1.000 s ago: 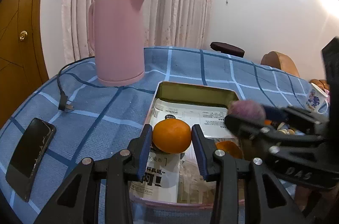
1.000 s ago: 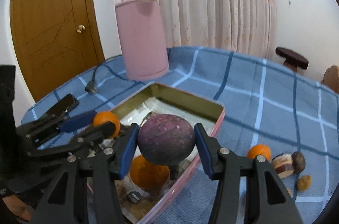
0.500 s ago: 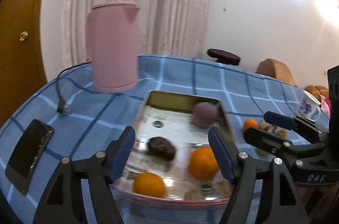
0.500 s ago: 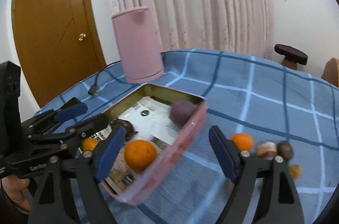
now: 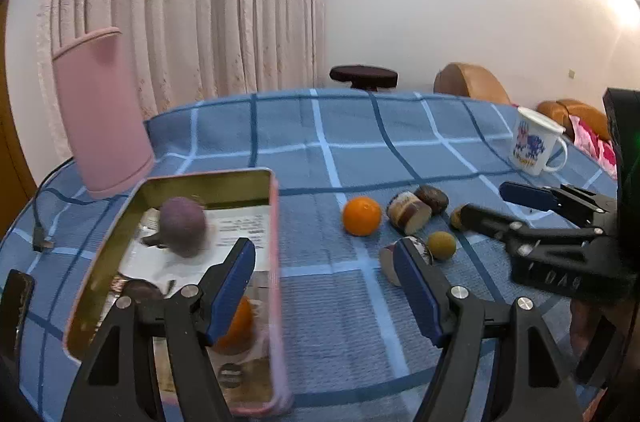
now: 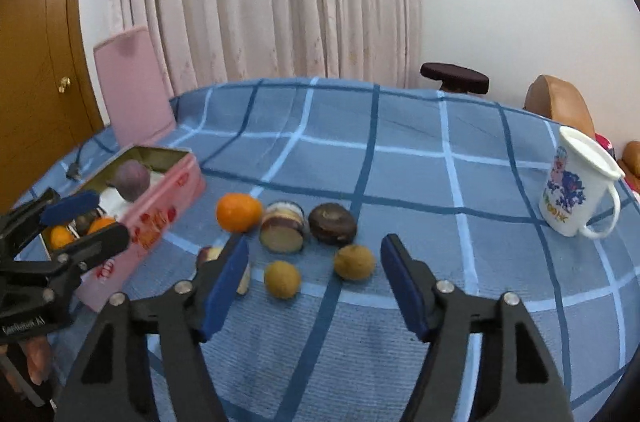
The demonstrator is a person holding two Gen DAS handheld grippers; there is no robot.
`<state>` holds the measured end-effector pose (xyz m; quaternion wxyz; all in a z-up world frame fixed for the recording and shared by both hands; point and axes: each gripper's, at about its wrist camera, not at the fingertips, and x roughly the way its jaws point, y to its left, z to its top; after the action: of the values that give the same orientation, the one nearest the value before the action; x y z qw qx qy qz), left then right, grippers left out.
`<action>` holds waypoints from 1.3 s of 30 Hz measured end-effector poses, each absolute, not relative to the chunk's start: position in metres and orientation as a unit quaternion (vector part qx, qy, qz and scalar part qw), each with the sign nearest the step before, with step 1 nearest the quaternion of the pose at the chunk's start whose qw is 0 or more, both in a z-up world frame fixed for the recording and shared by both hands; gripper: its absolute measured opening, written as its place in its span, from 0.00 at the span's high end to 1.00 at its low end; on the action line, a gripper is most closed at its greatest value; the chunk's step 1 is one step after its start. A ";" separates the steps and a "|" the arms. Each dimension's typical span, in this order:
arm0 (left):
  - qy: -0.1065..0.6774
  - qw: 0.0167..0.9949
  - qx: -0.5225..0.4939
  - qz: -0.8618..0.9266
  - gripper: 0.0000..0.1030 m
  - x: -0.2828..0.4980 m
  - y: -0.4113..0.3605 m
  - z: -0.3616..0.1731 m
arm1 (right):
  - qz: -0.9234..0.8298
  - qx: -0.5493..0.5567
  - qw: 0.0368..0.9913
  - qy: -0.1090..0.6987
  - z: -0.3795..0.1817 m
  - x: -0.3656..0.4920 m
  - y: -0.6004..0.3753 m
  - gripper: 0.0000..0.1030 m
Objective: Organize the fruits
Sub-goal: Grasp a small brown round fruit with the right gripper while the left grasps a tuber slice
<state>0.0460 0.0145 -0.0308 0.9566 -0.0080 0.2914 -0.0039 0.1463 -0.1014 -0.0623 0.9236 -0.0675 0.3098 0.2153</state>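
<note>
Fruits are split between two places on a round table (image 6: 400, 150) covered in blue checked cloth. A pink tin (image 5: 276, 246) sits near the table's left edge, just in front of a pink kettle (image 5: 100, 114); inside it lie a purple fruit (image 5: 182, 226) toward the far end and two oranges (image 6: 60, 236) at the near end, apparently gathered there as the sorted lot. A loose orange (image 6: 239, 211) rests on the cloth just beside the tin's right wall. Close to it are grouped two cut pieces with pale faces (image 6: 282, 226), a dark brown round fruit (image 6: 332, 223) and two small yellowish fruits (image 6: 282, 278), well short of the far edge; these seem yet to be sorted.

A white printed mug (image 6: 576, 194) stands near the table's right edge, apart from the fruit.

The left gripper (image 5: 324, 286) is held wide apart, empty, over the cloth beside the tin's right wall. The right gripper (image 6: 314, 282) is also empty; its jaws have just been closing partway, with the small yellowish fruits lying ahead of them, untouched. It is judged to be lined up for the next pick.
</note>
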 end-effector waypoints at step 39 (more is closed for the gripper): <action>0.383 0.920 0.001 -0.081 0.59 0.097 -0.037 -0.056 | 0.211 -0.026 0.926 0.311 -0.062 0.150 -0.117 0.72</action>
<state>0.0971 -0.0368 -0.0560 0.9201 0.0006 0.3831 -0.0815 0.1504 -0.1167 -0.0617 0.9265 -0.0261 0.3105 0.2111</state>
